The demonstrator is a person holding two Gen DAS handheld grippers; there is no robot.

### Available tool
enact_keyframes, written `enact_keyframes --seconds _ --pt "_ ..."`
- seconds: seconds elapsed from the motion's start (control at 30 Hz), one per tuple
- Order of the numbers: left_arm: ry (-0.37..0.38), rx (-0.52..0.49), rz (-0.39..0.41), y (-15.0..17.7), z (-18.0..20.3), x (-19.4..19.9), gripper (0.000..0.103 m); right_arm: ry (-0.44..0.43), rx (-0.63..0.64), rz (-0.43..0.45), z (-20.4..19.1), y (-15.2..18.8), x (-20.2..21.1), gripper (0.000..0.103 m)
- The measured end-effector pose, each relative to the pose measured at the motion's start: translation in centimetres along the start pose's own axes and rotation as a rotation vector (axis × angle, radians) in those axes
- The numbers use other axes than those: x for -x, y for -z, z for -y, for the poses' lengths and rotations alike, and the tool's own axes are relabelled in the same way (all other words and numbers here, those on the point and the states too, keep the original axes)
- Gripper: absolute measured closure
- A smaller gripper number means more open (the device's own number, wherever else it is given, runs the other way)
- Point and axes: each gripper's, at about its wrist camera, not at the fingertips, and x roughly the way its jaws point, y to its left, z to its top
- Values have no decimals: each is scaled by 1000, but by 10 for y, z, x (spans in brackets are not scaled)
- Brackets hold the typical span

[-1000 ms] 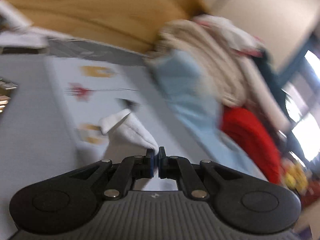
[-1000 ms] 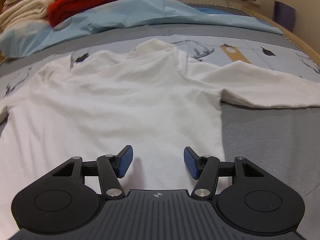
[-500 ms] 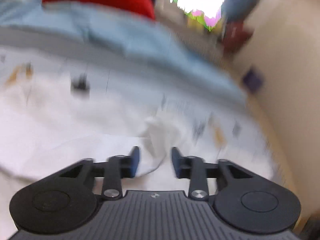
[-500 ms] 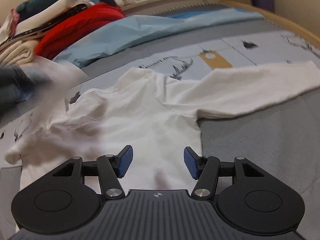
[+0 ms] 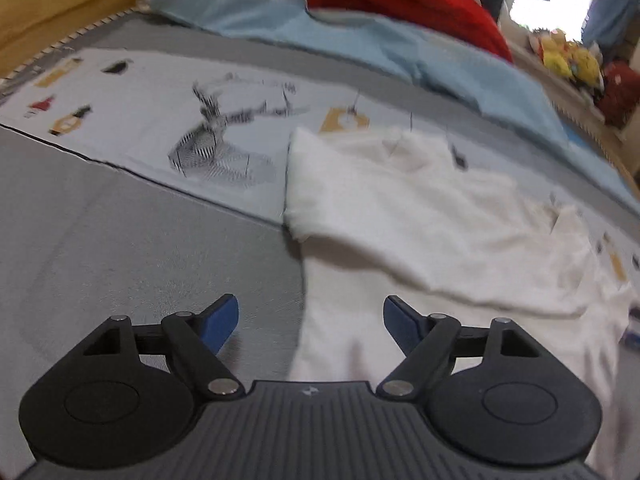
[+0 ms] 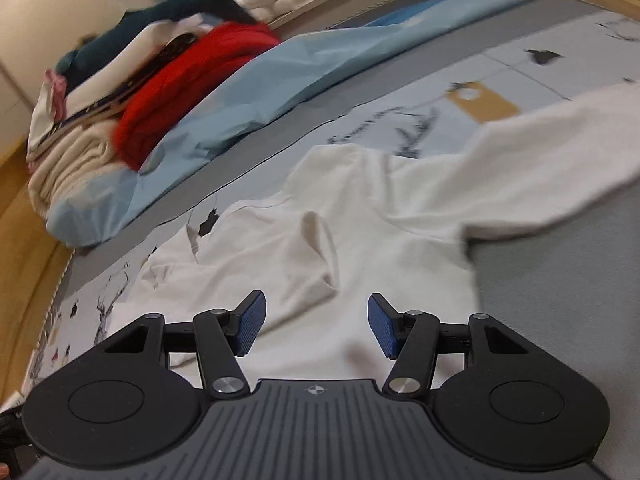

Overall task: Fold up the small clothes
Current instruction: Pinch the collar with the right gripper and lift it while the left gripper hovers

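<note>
A white long-sleeved top (image 5: 420,220) lies on the grey bed cover. Its left sleeve is folded across the chest, as the right wrist view (image 6: 304,256) shows; its right sleeve (image 6: 532,176) still stretches out to the right. My left gripper (image 5: 310,322) is open and empty, low over the top's left edge near the hem. My right gripper (image 6: 316,326) is open and empty, just above the top's lower body.
A pale blue sheet (image 6: 248,92), a red blanket (image 6: 188,80) and a pile of folded clothes (image 6: 92,104) lie at the head of the bed. A wooden bed frame (image 5: 56,4) runs along the side. Soft toys (image 5: 568,56) sit on the window ledge.
My left gripper carried the left sleeve across onto the chest, opened and let it go, then drew back to the top's left edge. My right gripper stayed open and shifted view leftward.
</note>
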Motion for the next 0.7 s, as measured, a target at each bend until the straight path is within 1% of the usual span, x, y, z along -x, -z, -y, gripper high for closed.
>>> enact_keyframes --seconds 0.07,0.1,0.13,0.17,0.2,0.27,0.3,0.33,0.37,0.4,0.43,0.47,0.5,0.6,0.67,0.7 --pt "-6 -52 -49 -2 -2 -23 19 14 22 -22 -9 -11 -26 44" --pt "-19 -80 -62 -3 -3 -33 20 37 34 -31 -14 -17 -43 44" --pt "-39 -89 -62 3 -12 -34 20 60 53 -41 -20 -21 -58 44" --pt "-58 -76 -53 2 -17 -38 20 89 72 -51 -25 -25 -73 44" --pt "-52 -49 -43 -3 -22 -43 20 128 92 -58 -31 -29 -90 44" --pt "-15 5 -46 -9 -30 -50 20 190 141 -73 -41 -31 -116 44" --pt "-9 31 -42 -12 -35 -51 20 230 159 -88 -46 -30 -129 44" --pt "-5 55 -39 -16 -36 -52 20 253 172 -96 -48 -28 -137 42" --pt "8 76 -38 -20 -36 -54 20 272 211 -78 -55 -26 -141 52" --pt "20 92 -35 -23 -37 -57 20 277 263 -70 -62 -24 -143 95" --pt "13 97 -32 -26 -36 -60 20 268 300 -84 -69 -23 -144 98" --pt "-16 91 -30 -26 -32 -62 20 263 313 -87 -78 -26 -141 99" --pt "-76 80 -36 -29 -31 -68 20 250 322 -69 -85 -30 -135 99" --pt "-241 72 -37 -32 -29 -78 19 176 330 24 -104 -53 -111 99" --pt "-251 100 -48 -34 -35 -78 19 141 288 50 -99 -68 -99 99" --pt "-255 114 -57 -35 -38 -77 19 148 275 50 -92 -73 -98 99"
